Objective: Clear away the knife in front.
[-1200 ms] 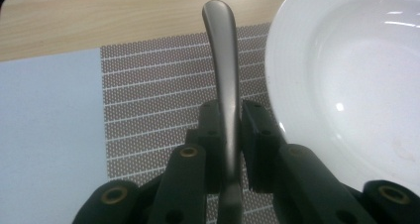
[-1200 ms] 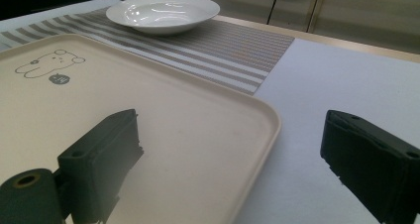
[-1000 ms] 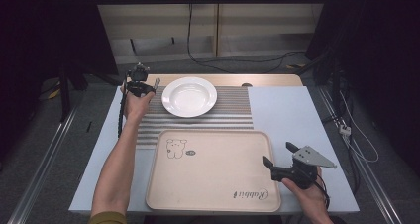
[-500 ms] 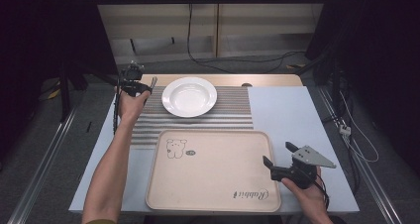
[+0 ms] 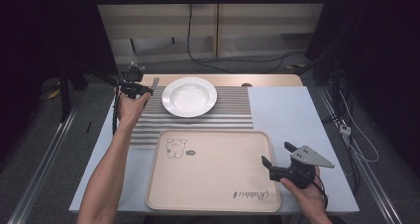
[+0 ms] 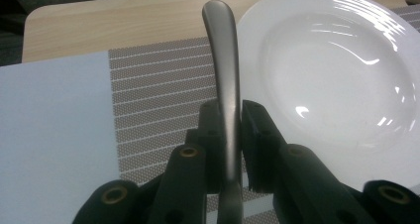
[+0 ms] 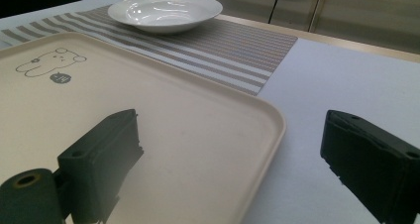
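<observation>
Clamped between the two black jaws of the left gripper (image 6: 229, 135): a slim grey metal utensil handle (image 6: 223, 70), standing up out of the grip and curving at its rounded tip. Pinched low on the handle, both jaws pressed flat against its sides. Working end of the utensil unclear in the left gripper view; from the high view, small tines seem to show beside the left gripper (image 5: 134, 87), pointing toward the plate, though too small to be sure. Held at the far left of the table, above the left edge of the grey-and-white striped woven placemat (image 6: 153, 100), just beside the round white ceramic deep plate (image 6: 341, 75). Plate sitting on the placemat, apart from the utensil. Beyond the mat, a strip of pale wooden tabletop (image 6: 114, 21); to the near side, a light blue table covering (image 6: 49, 135).

Jaws of the right gripper (image 7: 228, 159) spread wide, holding nothing. Straddling the near right corner of the beige rectangular plastic tray (image 7: 208, 130): one jaw over the tray, the other over the light blue covering. Seen from the high view, right gripper (image 5: 280, 157) low at the tray's right rim, well apart from the left one. On the tray, a small printed bear drawing (image 5: 175, 147) near its far left corner and a script wordmark (image 5: 250, 195) along its near edge.
</observation>
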`<state>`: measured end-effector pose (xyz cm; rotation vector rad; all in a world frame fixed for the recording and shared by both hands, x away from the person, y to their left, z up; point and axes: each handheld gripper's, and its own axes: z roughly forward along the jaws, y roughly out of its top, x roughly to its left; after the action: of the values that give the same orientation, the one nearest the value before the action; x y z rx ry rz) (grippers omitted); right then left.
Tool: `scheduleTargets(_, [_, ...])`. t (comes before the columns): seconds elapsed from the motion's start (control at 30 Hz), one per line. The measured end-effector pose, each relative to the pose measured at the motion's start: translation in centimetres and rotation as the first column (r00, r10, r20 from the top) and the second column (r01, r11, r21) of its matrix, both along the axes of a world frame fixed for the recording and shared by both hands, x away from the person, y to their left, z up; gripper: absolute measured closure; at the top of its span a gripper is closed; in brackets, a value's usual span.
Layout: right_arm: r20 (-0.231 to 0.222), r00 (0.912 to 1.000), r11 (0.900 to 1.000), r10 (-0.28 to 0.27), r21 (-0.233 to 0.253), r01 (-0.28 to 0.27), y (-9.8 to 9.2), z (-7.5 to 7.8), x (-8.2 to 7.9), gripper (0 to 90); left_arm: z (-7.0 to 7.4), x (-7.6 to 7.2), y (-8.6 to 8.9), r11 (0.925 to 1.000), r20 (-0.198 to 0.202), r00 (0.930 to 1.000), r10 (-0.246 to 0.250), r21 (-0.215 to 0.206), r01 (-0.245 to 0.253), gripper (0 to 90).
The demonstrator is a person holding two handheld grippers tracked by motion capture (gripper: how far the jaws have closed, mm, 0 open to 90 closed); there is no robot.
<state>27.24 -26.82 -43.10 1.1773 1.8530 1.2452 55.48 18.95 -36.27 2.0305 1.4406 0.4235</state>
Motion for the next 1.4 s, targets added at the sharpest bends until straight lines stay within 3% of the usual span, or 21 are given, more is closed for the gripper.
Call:
scheduleTargets(0.2, [-0.001,1.0,1.0,0.001,0.001,-0.001,0.0,0.0,0.0,8.4,-0.4,-0.5,-0.7,0.9997,-0.006,0.9997,-0.025,0.003,0.025,80.0])
scheduleTargets(0.37, [-0.001,1.0,1.0,0.0,0.002,0.0,0.0,0.0,0.1,8.4,-0.4,-1.2,-1.2,0.999,-0.004,0.9999,-0.016,-0.042,0.016,80.0])
scheduleTargets(0.47, [-0.001,1.0,1.0,0.001,0.002,-0.001,0.0,0.0,0.0,8.4,-0.5,-1.6,-1.5,0.9987,-0.008,0.9998,-0.021,-0.048,0.02,80.1])
scheduleTargets(0.9, [0.0,1.0,1.0,0.001,-0.001,-0.001,0.0,0.0,0.0,8.4,-0.3,-3.9,-3.1,0.9964,0.005,0.9968,-0.08,-0.026,0.08,80.0])
scheduleTargets(1.0, [-0.002,1.0,1.0,0.002,-0.001,-0.002,0.0,0.0,0.0,8.4,-0.3,-4.6,-3.7,0.9948,0.009,0.9948,-0.102,0.008,0.101,80.0])
scheduleTargets(1.17, [0.0,1.0,1.0,0.003,-0.003,-0.003,0.1,0.0,0.0,8.4,-0.2,-5.7,-4.3,0.9919,0.022,0.9918,-0.126,0.017,0.126,80.0])
scheduleTargets(1.4, [0.0,1.0,1.0,0.006,-0.005,-0.006,0.1,0.0,0.0,8.4,-1.1,-7.8,-4.9,0.986,0.012,0.9864,-0.164,0.034,0.163,80.0])
